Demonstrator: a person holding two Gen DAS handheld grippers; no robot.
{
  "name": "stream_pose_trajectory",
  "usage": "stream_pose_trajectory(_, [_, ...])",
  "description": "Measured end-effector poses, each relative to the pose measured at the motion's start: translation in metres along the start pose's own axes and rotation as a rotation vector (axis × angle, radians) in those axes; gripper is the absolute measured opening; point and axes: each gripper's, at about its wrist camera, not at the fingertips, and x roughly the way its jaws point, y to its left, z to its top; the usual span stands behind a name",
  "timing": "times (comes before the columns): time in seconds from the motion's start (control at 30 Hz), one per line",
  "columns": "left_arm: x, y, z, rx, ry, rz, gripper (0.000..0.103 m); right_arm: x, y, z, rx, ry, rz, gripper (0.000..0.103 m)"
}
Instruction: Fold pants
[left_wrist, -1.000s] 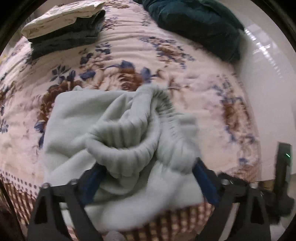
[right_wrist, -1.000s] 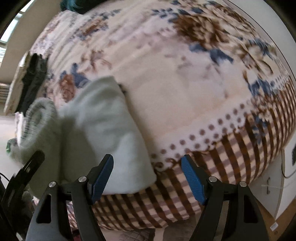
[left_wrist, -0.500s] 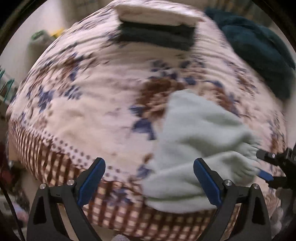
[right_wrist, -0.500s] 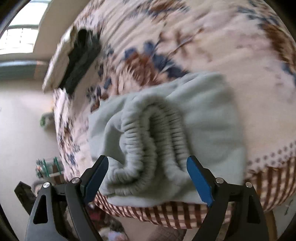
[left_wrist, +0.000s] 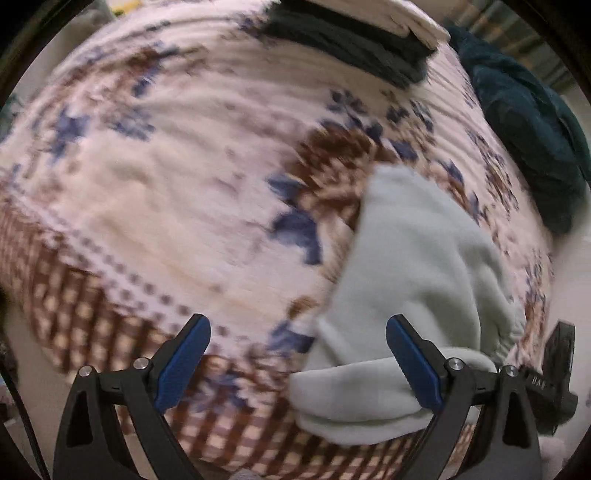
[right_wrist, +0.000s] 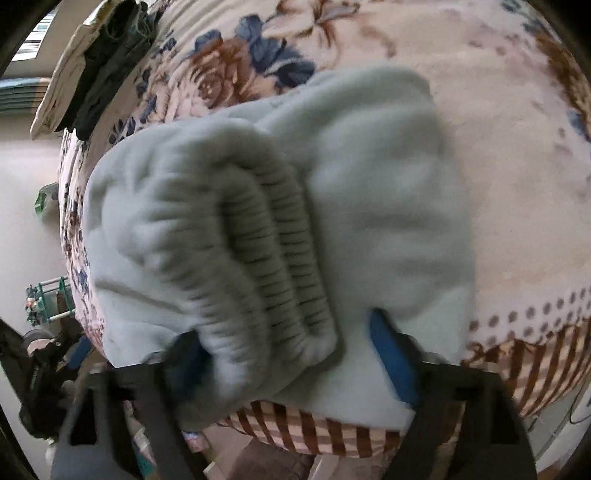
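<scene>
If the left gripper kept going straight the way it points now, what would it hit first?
Most likely the flowered blanket near the bed's edge. Between the open left gripper fingers lies mostly bare blanket; the pale green pants sit by its right finger and might be brushed. Blur leaves depth uncertain.

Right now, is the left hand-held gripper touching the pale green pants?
Cannot tell. In the left wrist view, the left hand-held gripper stands open; its right finger overlaps the folded pants, but blur hides whether they meet.
</scene>
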Motion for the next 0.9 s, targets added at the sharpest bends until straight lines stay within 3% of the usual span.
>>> stream_pose_trajectory(0.1, [0.024, -0.016, -0.008, 0.079, 0.073, -0.031, 0.097, 0.010, -0.007, 0.009, 0.034, 0.041, 0.087, 0.088])
stream_pose_trajectory(0.2, [0.023, -0.020, -0.029, 0.129, 0.077, -0.067, 0.096, 0.023, -0.009, 0.012, 0.091, 0.086, 0.246, 0.090])
stream_pose_trajectory(0.37, [0.027, -0.013, -0.070, 0.210, 0.173, -0.065, 0.096, 0.035, 0.012, 0.010, -0.008, 0.100, 0.124, 0.086])
stream_pose_trajectory(0.53, [0.041, -0.005, -0.100, 0.216, 0.302, -0.040, 0.096, 0.040, 0.026, 0.007, -0.043, 0.108, 0.098, 0.086])
stream_pose_trajectory(0.6, [0.028, 0.004, -0.102, 0.149, 0.269, -0.071, 0.096, 0.036, 0.026, 0.008, -0.051, 0.118, 0.086, 0.084])
stream_pose_trajectory(0.73, [-0.005, 0.028, -0.074, -0.056, 0.122, -0.151, 0.096, 0.029, 0.031, 0.002, -0.058, 0.101, 0.069, 0.062])
stream_pose_trajectory(0.83, [-0.001, 0.035, -0.040, -0.163, 0.061, -0.222, 0.096, 0.025, 0.034, -0.007, -0.059, 0.104, 0.085, 0.061])
stream_pose_trajectory(0.9, [0.019, 0.032, -0.017, -0.174, 0.068, -0.237, 0.096, 0.022, 0.036, -0.011, -0.086, 0.109, 0.066, 0.061])
